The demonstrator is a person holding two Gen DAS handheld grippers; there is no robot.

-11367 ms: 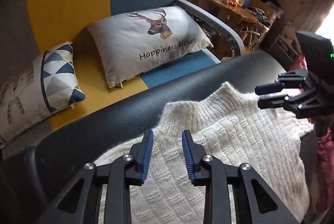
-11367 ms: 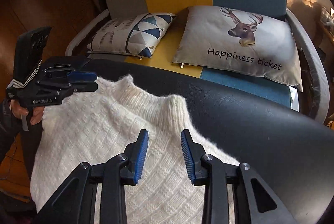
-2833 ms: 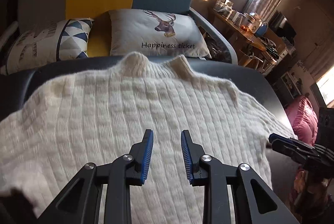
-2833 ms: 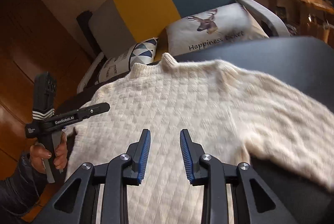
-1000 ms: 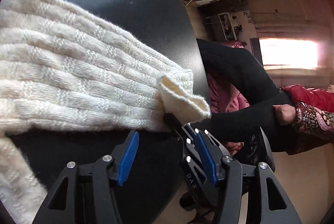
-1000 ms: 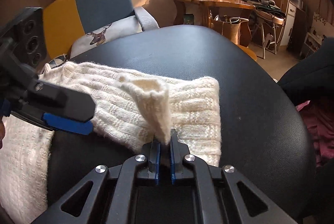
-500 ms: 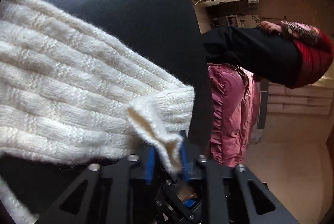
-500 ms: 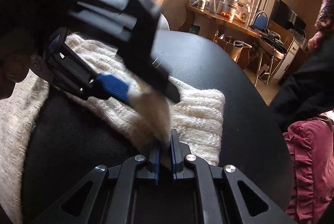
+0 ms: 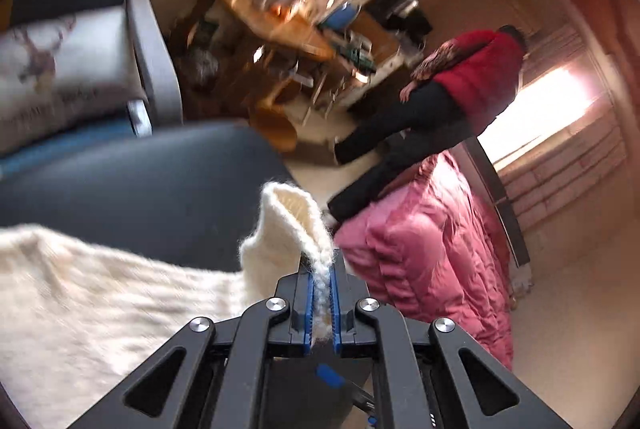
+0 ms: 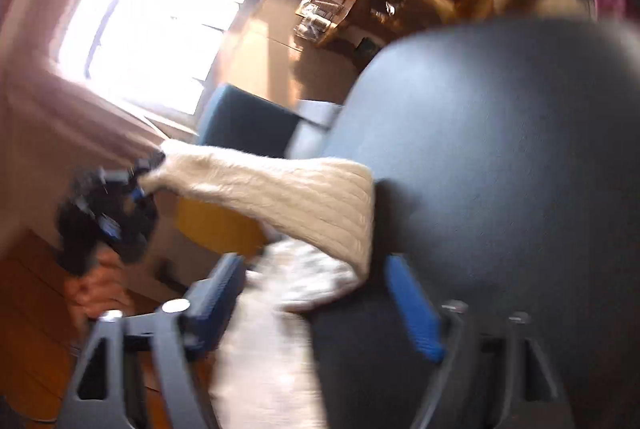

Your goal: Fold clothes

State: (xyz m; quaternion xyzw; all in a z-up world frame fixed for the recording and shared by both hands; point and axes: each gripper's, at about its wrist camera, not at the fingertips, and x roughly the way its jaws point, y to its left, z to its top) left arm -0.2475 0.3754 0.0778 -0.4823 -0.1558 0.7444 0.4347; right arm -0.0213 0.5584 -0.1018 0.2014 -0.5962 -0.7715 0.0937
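Garment: cream-white chunky-knit wool sweater (image 9: 92, 305), lying partly on the rounded black leather-look surface (image 9: 132, 181); one sleeve (image 10: 280, 189) is raised off that surface and stretched out in the air.

Cuff: ribbed sleeve end (image 9: 286, 225), standing up in a loop just above the left tool's tips.

Left tool: black two-finger gripper with blue pads (image 9: 320, 293), closed tight on the cuff's edge, with knit showing between the pads; in the right wrist view it (image 10: 138, 185) holds the far end of the raised sleeve.

Right tool: matching gripper (image 10: 320, 297), fingers spread wide, with nothing clamped; the sweater's body passes between and below them, and whether a pad touches it cannot be told through the blur.

Handling, judged: soft, limp and stretchy, with no stiffness to keep a fold line; the sleeve sags between the grip and the body. The fuzzy knit should grip well on the pads but may snag or pull out of shape under a hard tug.

Hold points, judged: the ribbed cuff, hem and collar are the firmest edges to take; the open knit in the middle would bunch.

Background: pink quilted bedding (image 9: 424, 249); deer-print cushion (image 9: 60, 69) on a sofa; a person in a red vest (image 9: 476, 77).
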